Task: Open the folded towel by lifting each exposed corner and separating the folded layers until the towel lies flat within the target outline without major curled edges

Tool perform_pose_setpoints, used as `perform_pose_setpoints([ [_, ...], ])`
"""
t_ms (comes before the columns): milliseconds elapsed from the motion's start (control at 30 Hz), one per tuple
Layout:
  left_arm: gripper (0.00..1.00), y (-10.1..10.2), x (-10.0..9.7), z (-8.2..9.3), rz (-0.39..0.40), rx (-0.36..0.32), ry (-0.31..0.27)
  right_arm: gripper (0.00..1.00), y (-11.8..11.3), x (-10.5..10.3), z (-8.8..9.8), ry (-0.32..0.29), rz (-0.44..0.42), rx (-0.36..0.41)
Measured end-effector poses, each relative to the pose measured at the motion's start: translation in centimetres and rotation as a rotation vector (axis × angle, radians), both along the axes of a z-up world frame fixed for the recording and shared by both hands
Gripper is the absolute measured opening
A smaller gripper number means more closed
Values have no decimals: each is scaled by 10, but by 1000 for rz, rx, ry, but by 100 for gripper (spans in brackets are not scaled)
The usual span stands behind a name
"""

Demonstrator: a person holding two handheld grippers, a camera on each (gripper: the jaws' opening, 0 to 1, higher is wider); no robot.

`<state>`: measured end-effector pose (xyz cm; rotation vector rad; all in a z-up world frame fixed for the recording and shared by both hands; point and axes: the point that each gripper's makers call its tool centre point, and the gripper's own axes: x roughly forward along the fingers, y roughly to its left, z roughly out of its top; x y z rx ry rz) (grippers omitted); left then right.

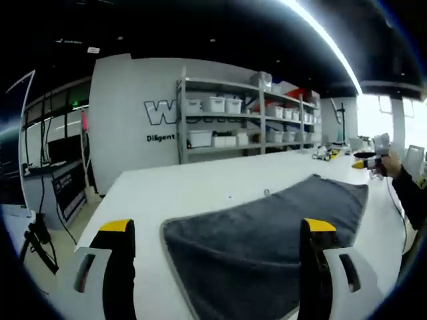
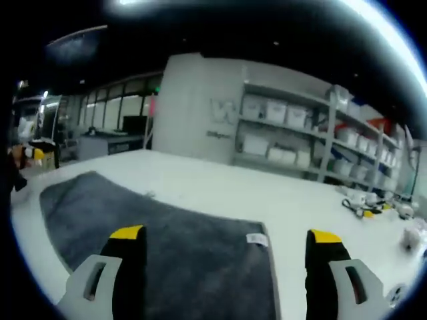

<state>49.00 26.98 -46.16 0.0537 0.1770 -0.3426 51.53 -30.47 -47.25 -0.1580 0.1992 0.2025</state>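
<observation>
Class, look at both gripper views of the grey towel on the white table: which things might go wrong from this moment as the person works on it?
1. The towel has a raised, rolled-looking edge near the left gripper; a pinch there might leave a curl.
2. The right gripper hangs open above the towel near its small label; closing there may catch the label rather than a corner.
3. Small objects lie on the table; a tugged towel may sweep toward them.
</observation>
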Motion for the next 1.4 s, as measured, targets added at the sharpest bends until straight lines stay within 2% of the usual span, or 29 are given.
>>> perform_pose_setpoints([
  [200, 100, -14, -30, -6, -25, -37, -23, 100, 3, -27, -10, -10, 23, 33],
  [400, 100, -20, -59, -9, -17, -23, -36, 100, 8, -63, -15, -17, 20, 26],
  [667, 100, -33, -96, -13, -32, -35, -48, 100, 19, -98, -27, -19, 40, 40],
  [767, 100, -37, -110, -12, -32, -43, -56, 100, 13, -111, -31, -14, 35, 38],
  [867, 100, -41, -129, -12, -31, -13, -66, 100, 2, -131, -31, -38, 11, 57],
  [1000, 100, -41, -149, -10, -27, -31, -75, 100, -6, -148, -37, -28, -12, 49],
  [1300, 100, -48, -175, -16, -17, -55, -91, 100, 13, -177, -53, 6, 46, -11],
  [1400, 100, -50, -176, -10, -15, -50, -105, 100, 13, -182, -56, 7, 51, -8],
])
